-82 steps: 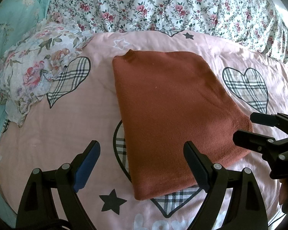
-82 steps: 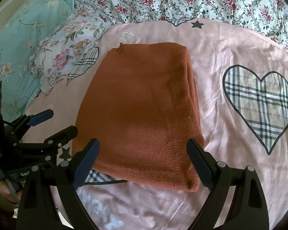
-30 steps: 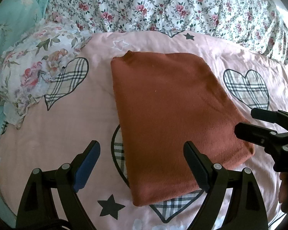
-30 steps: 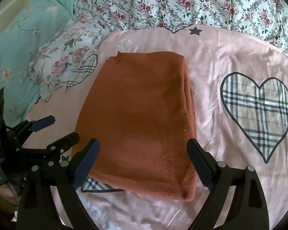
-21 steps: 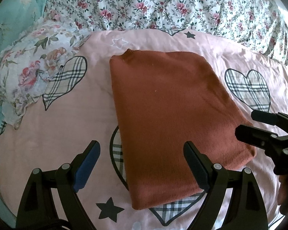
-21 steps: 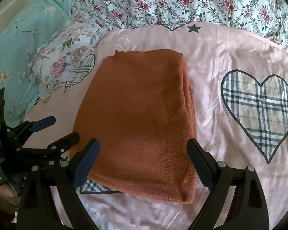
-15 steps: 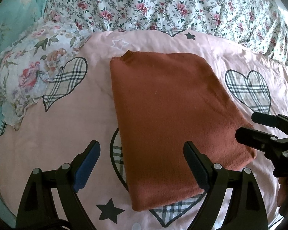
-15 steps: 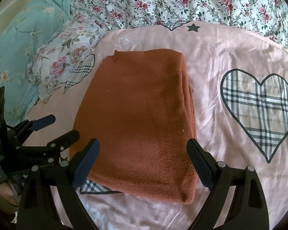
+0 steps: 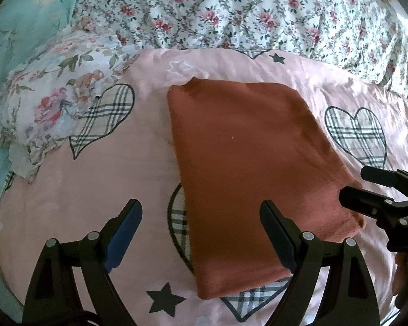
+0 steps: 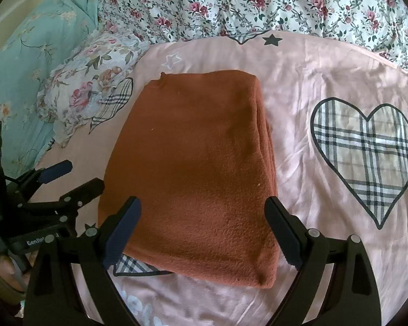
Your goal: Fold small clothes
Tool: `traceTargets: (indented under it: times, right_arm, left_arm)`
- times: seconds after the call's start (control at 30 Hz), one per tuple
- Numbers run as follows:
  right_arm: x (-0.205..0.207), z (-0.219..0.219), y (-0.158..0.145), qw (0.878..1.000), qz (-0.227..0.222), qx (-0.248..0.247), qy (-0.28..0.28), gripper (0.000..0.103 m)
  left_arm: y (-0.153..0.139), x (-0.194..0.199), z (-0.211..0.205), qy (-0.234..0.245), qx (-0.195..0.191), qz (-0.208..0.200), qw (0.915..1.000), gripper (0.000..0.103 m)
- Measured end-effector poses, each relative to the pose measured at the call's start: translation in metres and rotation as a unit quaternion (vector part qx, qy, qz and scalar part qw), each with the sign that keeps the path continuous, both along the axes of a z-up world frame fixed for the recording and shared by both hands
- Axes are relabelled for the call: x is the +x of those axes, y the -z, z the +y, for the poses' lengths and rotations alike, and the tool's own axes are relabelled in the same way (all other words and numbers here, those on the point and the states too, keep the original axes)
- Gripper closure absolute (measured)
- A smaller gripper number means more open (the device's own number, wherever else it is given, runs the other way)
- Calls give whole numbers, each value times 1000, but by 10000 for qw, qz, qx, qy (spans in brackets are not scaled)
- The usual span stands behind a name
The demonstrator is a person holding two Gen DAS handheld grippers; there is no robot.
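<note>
A rust-brown garment lies folded into a flat rectangle on the pink sheet; it also shows in the right wrist view. My left gripper is open and empty, just short of the garment's near left edge. My right gripper is open and empty, over the garment's near edge. Each gripper shows in the other's view: the right one at the garment's right corner, the left one at its left edge. Neither touches the cloth.
The pink sheet has plaid hearts and black stars. A floral pillow lies at the left, a floral quilt across the back, and teal bedding at the far left.
Both grippers have drifted slightly, staying open. The folded garment has not changed shape or place.
</note>
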State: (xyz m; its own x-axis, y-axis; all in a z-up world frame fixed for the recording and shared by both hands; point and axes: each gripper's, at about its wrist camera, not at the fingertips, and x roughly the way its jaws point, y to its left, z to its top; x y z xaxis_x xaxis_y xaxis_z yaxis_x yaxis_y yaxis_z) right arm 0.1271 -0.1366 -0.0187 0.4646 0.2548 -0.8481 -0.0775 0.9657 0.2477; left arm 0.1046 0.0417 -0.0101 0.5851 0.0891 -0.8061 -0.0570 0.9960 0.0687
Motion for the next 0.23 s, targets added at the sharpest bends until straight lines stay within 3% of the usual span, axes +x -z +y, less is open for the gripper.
traceTargets:
  times: [0.23]
  right_arm:
    - [-4,6,6,10000,-7,-21,51,10]
  left_arm:
    - [3,-4,2,59,-45,17,10000,14]
